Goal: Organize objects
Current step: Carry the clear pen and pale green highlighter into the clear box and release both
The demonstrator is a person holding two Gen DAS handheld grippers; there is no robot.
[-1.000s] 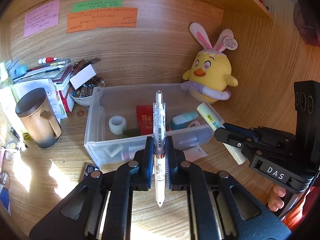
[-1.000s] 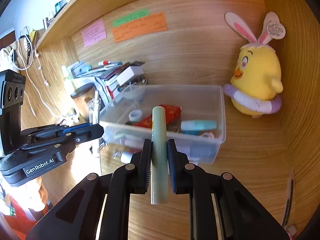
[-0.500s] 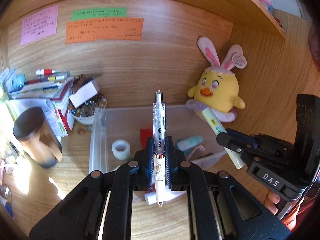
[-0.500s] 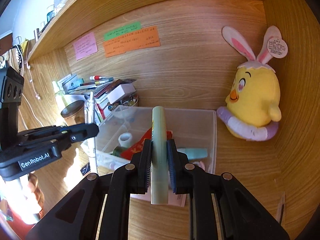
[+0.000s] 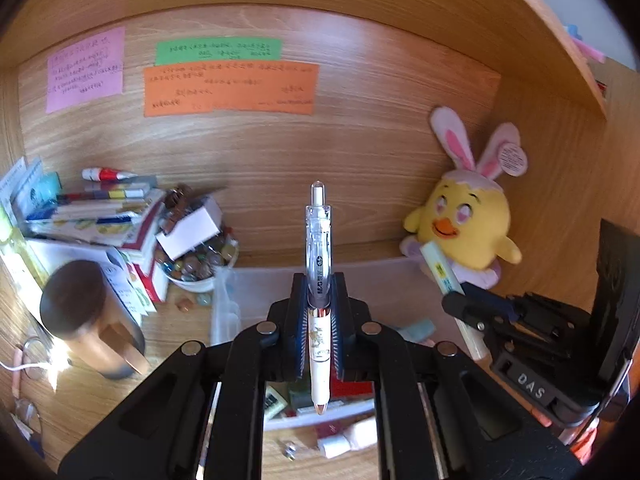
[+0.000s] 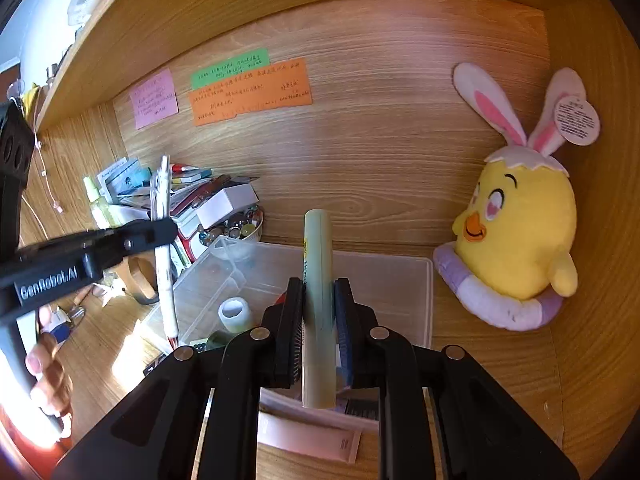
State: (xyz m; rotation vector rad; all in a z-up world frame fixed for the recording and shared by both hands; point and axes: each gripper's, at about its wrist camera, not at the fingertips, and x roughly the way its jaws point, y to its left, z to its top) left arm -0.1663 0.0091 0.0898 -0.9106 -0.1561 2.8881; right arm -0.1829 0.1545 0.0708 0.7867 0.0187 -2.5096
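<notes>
- I get warm daylight from my left gripper's side; it burns out to white on the desk (image 5: 72, 364) beside the brown mug (image 5: 86, 316).
- Under the shelf (image 6: 240, 12) the light is softer and even.
- Both fisheye views bow the wood panels and darken at the corners.
- The notes (image 5: 230, 88) on the back wall look soft; their writing is unreadable.

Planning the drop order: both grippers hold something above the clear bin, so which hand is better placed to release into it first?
Probably right: the right gripper, shut on the pale green tube, sits centred over the clear bin; the left gripper holds its pen near the bin's left end.
</notes>
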